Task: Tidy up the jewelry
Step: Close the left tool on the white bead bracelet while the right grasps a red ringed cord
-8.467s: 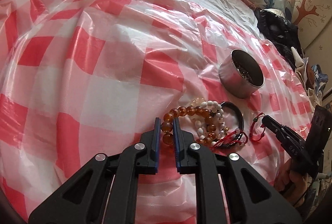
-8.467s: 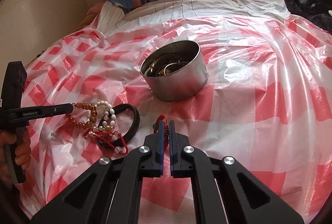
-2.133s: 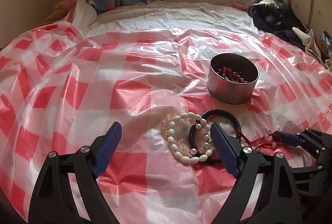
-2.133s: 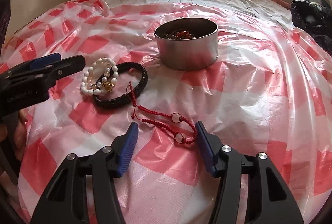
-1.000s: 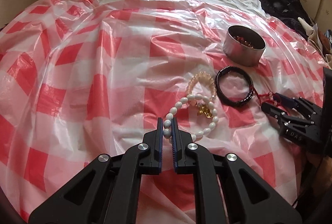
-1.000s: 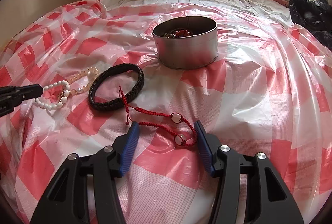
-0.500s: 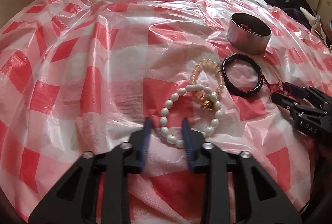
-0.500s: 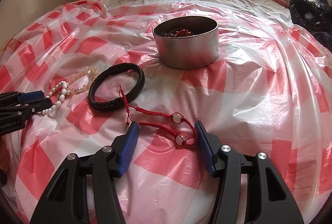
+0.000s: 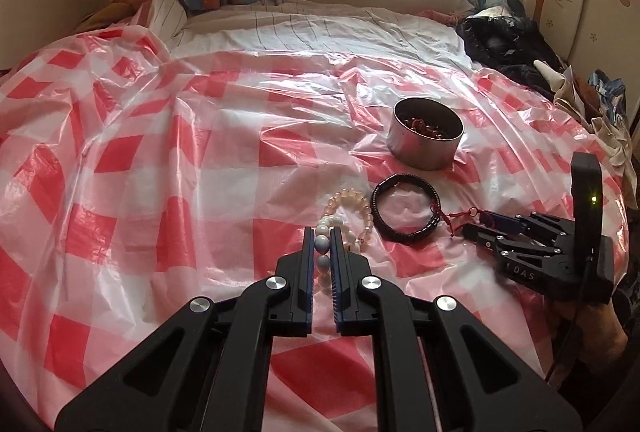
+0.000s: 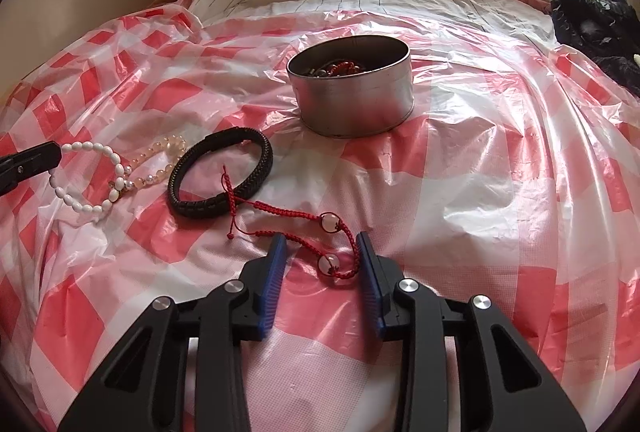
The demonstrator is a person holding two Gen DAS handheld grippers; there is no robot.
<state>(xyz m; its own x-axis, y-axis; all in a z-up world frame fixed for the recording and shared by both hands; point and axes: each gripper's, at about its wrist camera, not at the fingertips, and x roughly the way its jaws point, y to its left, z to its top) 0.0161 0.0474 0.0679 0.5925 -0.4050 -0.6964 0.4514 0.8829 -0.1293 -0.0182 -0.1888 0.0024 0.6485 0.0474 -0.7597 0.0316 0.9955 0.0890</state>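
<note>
While the tin (image 10: 352, 100) is sitting far on the checked sheet (image 9: 160, 192) with beads inside, four bracelets are lying out: white (image 10: 86, 178), cream (image 10: 160, 160), black (image 10: 220, 172), red cord (image 10: 304, 228). Left gripper (image 9: 322, 246) is reaching low, fingers clamping white beads. Right gripper (image 10: 322, 252) is resting on the sheet, fingers spreading either side of the red cord's beaded end.

Both wrist views look forward, low and close, over the checkered sheet (image 9: 224, 160), sharing the tin (image 10: 352, 92).
</note>
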